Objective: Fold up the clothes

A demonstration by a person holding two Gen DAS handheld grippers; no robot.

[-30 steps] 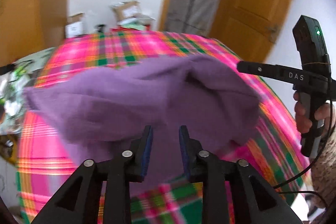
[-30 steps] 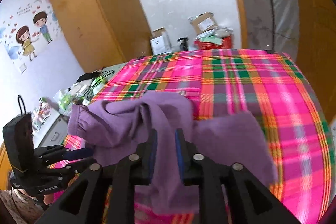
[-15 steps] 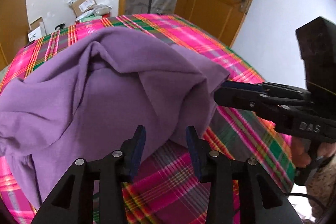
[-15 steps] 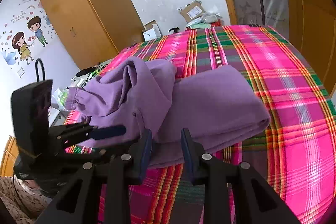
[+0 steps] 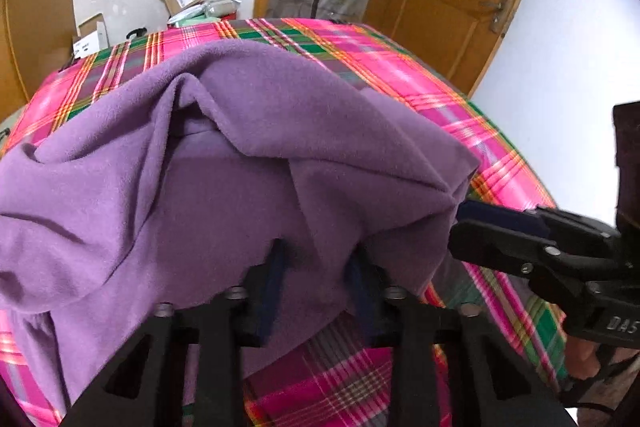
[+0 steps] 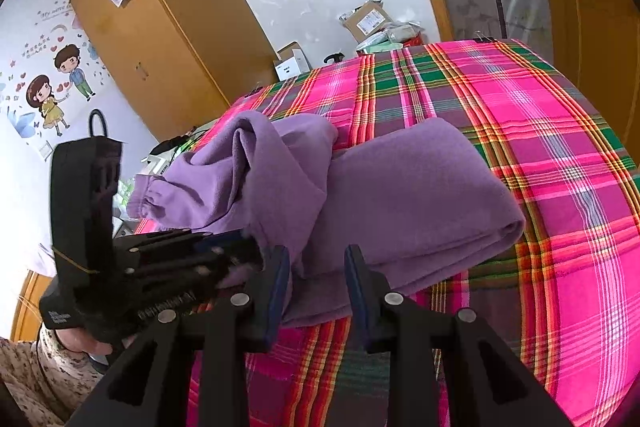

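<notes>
Fleece (image 6: 408,195), soft, limp, bunched on bed (image 6: 560,131): take hems; left gripper (image 5: 316,267) and right gripper (image 6: 316,267) jaws both gape, cloth draped between left's.

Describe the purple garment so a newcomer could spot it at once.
Find the bed with the pink and green plaid cover. On its near side lies the purple garment, a soft fleece piece partly folded. It is the only plain, single-coloured fabric on the bed.

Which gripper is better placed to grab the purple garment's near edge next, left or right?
Left, probably. The left gripper is open with the purple garment draped over its fingertips, so closing would pinch cloth. The right gripper is open too, but sits just short of the garment's hem.
</notes>
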